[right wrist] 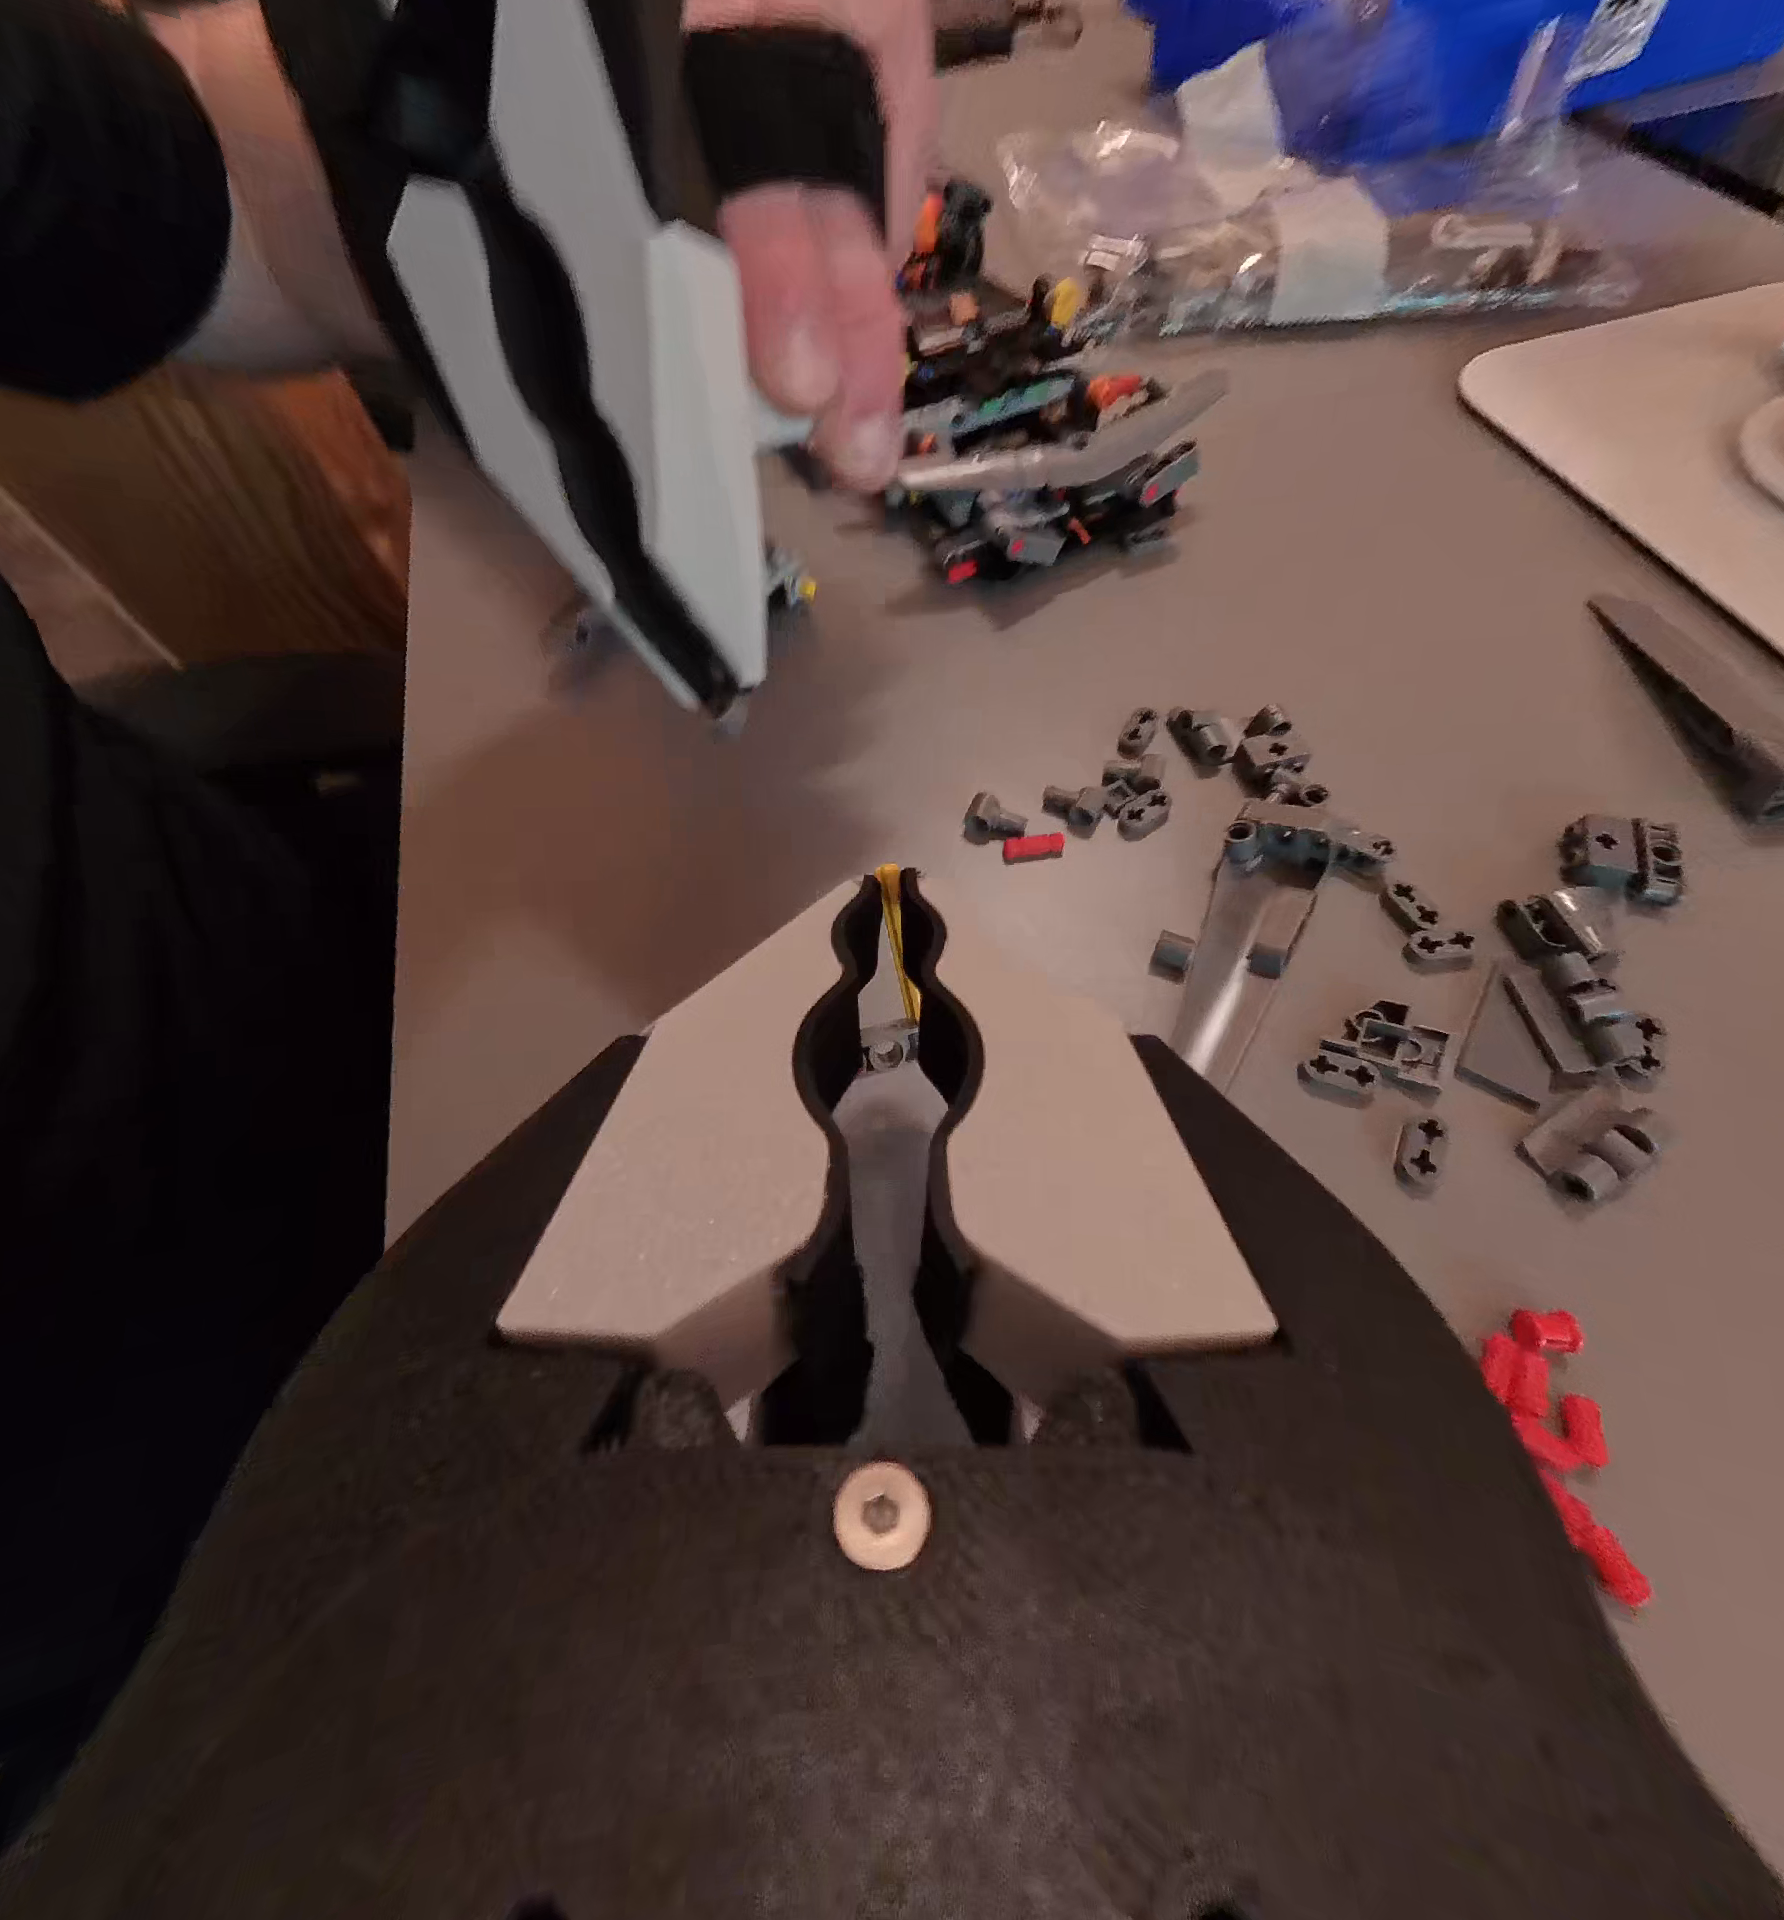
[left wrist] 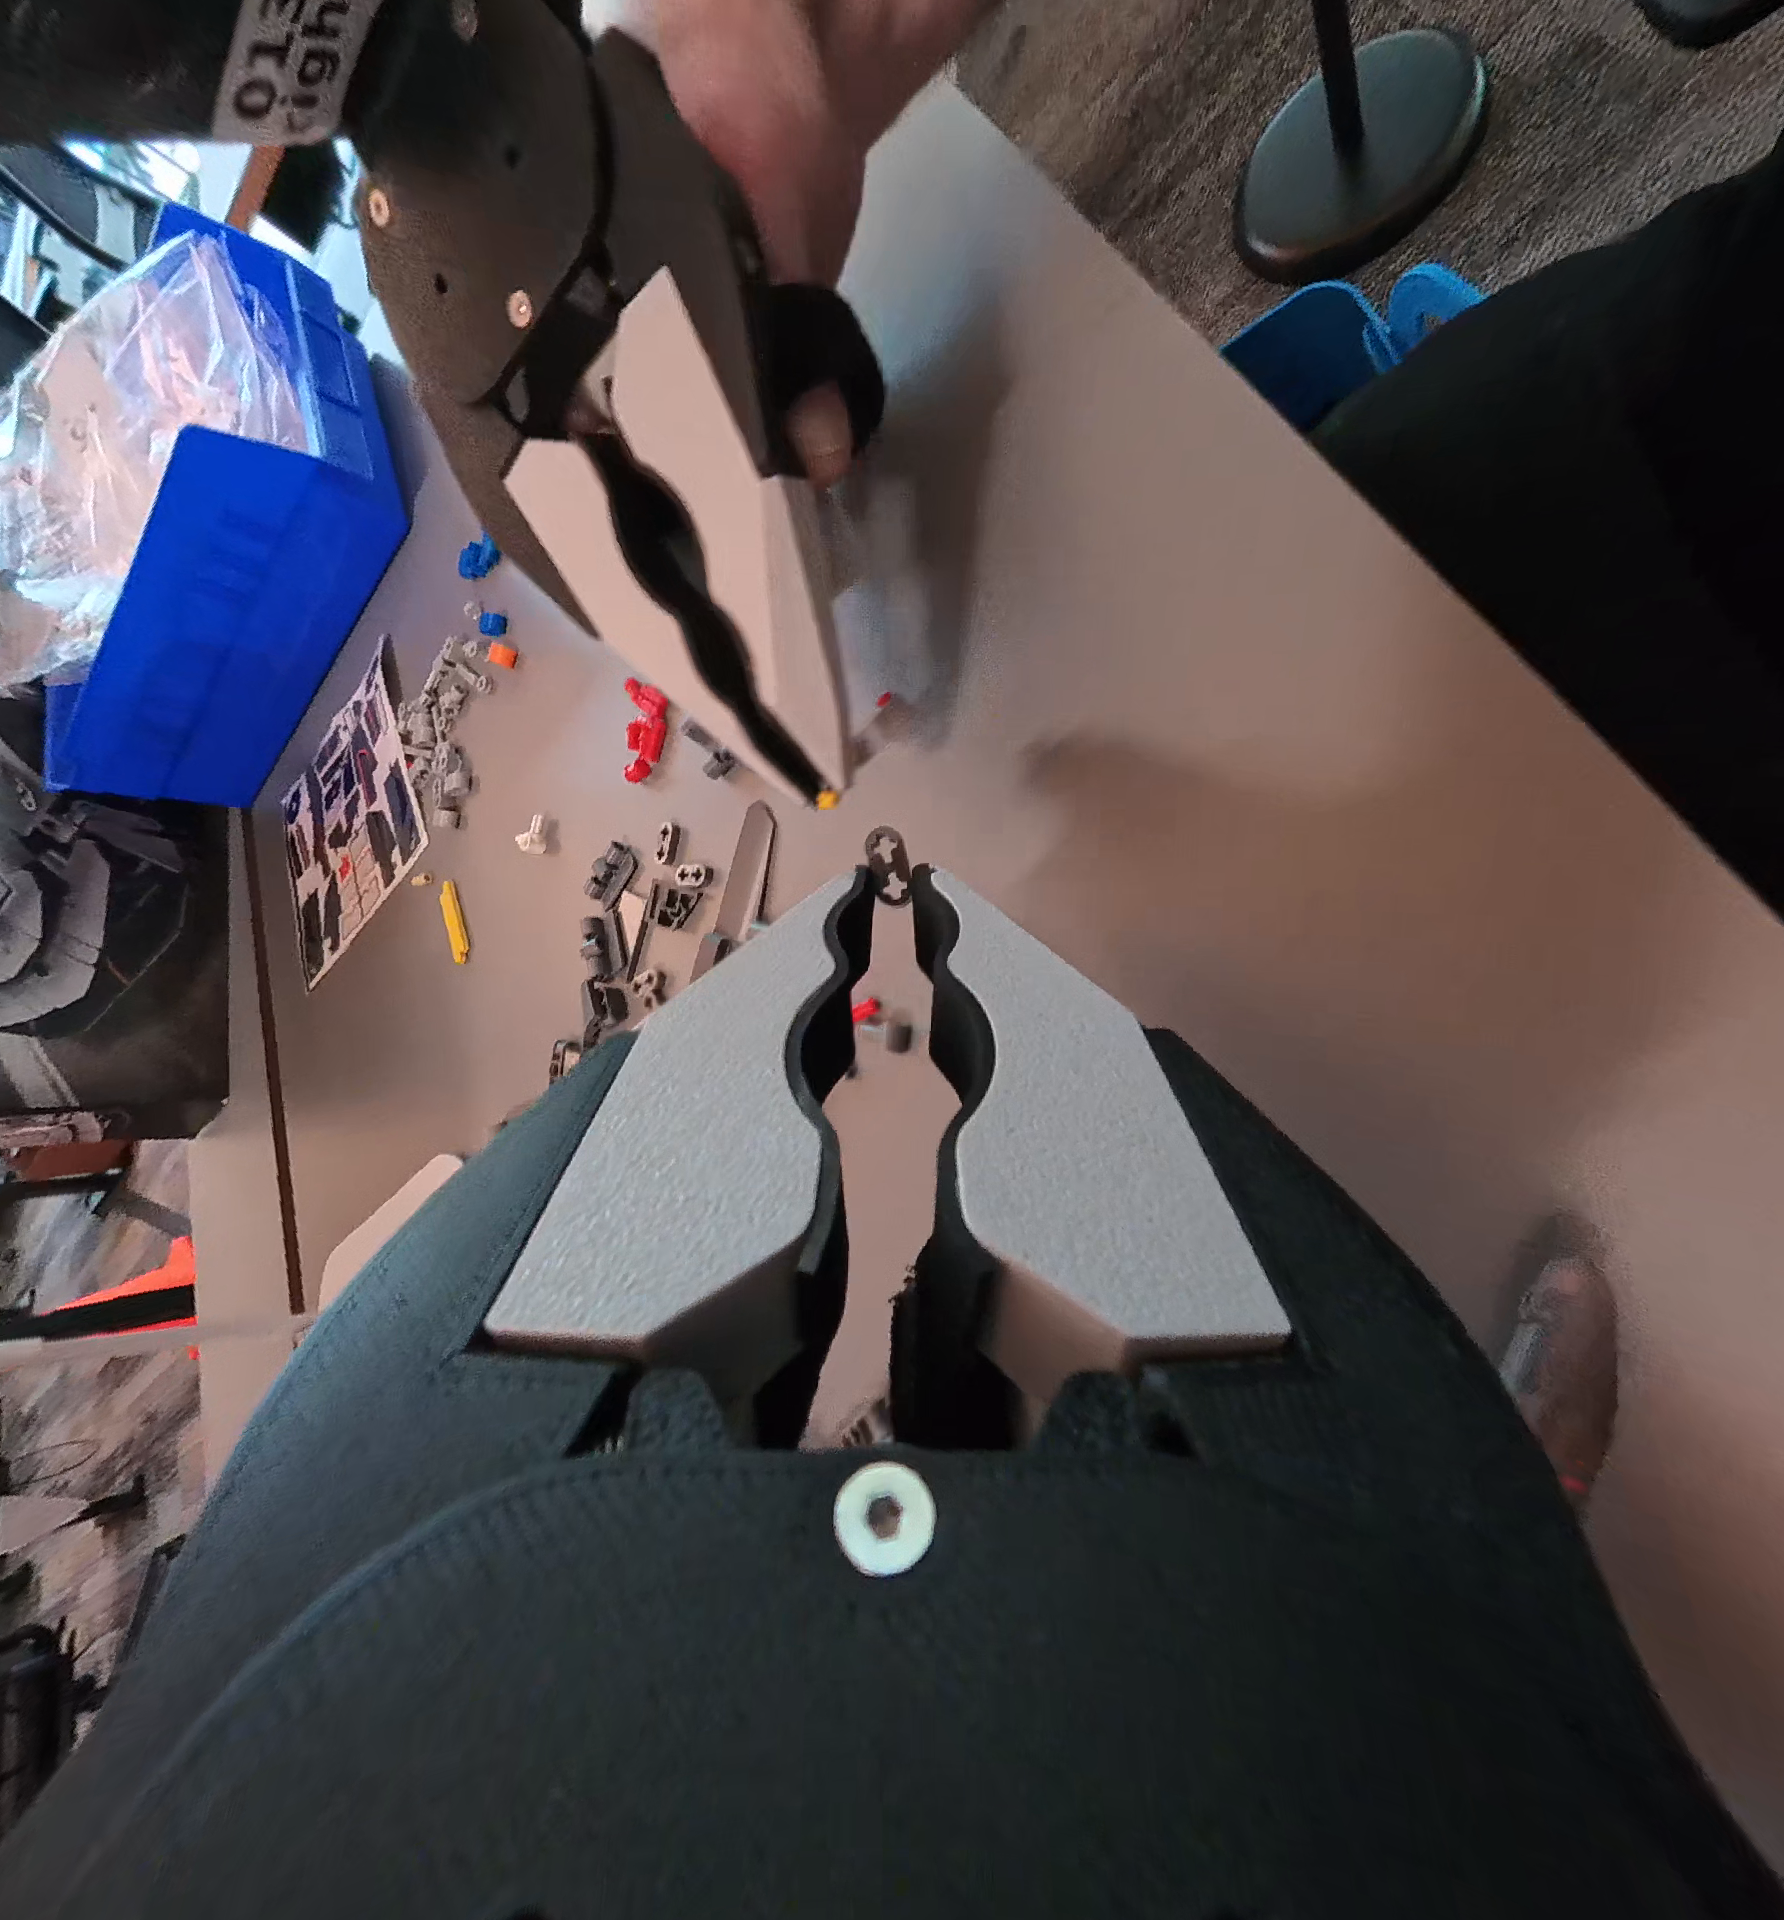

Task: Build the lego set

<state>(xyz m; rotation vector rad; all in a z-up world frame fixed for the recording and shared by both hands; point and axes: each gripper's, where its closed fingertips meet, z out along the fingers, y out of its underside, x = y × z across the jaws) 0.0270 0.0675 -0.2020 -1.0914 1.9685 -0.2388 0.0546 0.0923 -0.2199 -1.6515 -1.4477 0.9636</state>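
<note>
My left gripper (left wrist: 893, 883) pinches a dark two-hole link (left wrist: 889, 868) at its tips; my right gripper (right wrist: 893, 883) clamps a yellow axle (right wrist: 896, 940).

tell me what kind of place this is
Probably an office or workroom table set up for building a brick kit: loose grey pieces, a half-built model, blue storage bins, carpet and a chair base.

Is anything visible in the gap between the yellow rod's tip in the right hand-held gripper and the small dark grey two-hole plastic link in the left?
Nothing visible: only bare tabletop shows between yellow rod and link.
</note>
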